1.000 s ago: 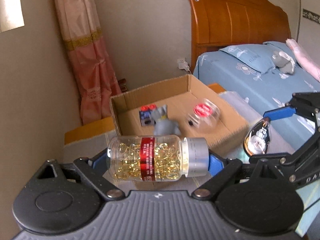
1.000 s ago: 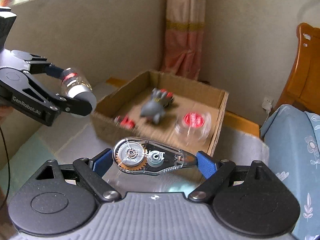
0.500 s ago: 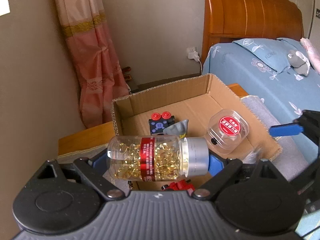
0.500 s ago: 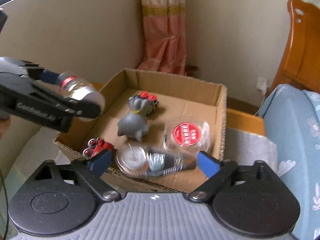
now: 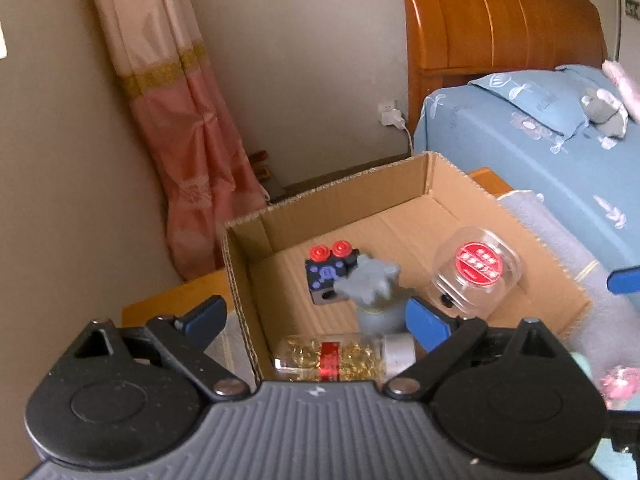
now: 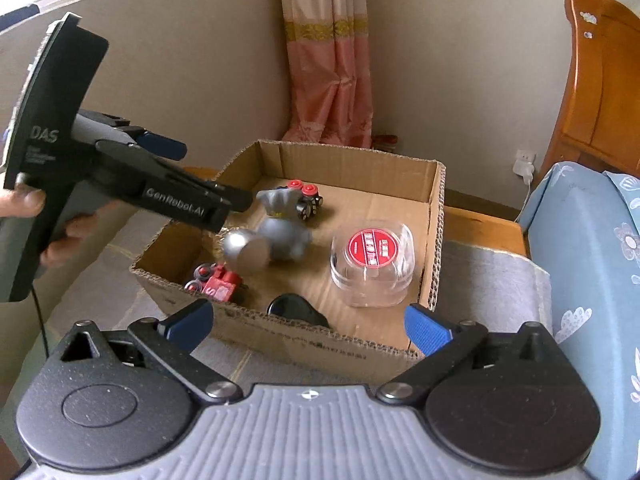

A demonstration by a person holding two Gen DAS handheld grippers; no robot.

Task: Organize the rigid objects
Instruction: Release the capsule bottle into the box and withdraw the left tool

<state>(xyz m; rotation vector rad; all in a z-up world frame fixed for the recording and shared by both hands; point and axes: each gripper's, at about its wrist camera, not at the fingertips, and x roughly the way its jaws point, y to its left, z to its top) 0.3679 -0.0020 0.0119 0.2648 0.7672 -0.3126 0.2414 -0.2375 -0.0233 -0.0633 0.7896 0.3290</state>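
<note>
An open cardboard box (image 5: pixel 448 184) (image 6: pixel 304 336) holds a clear bottle of gold capsules with a silver cap (image 5: pixel 344 358) (image 6: pixel 244 252), a grey toy figure (image 5: pixel 374 286) (image 6: pixel 284 228), a black block with red knobs (image 5: pixel 328 268) (image 6: pixel 306 198), a clear tub with a red label (image 5: pixel 478 270) (image 6: pixel 372 260), a red toy (image 6: pixel 218 282) and a dark correction-tape dispenser (image 6: pixel 294 310). My left gripper (image 5: pixel 316 316) is open and empty just above the bottle. My right gripper (image 6: pixel 308 322) is open and empty over the box's near wall.
The box sits on a grey cloth (image 6: pixel 480 280) over a wooden stand (image 6: pixel 480 220). A bed with blue sheets (image 5: pixel 540 152) and a wooden headboard (image 5: pixel 500 28) lies to the right. A pink curtain (image 5: pixel 192 120) hangs behind. A pink object (image 5: pixel 618 384) lies at the right.
Both grippers have opened. The capsule bottle has dropped from my left gripper into the box, and the tape dispenser has dropped from my right gripper into the box's near side.
</note>
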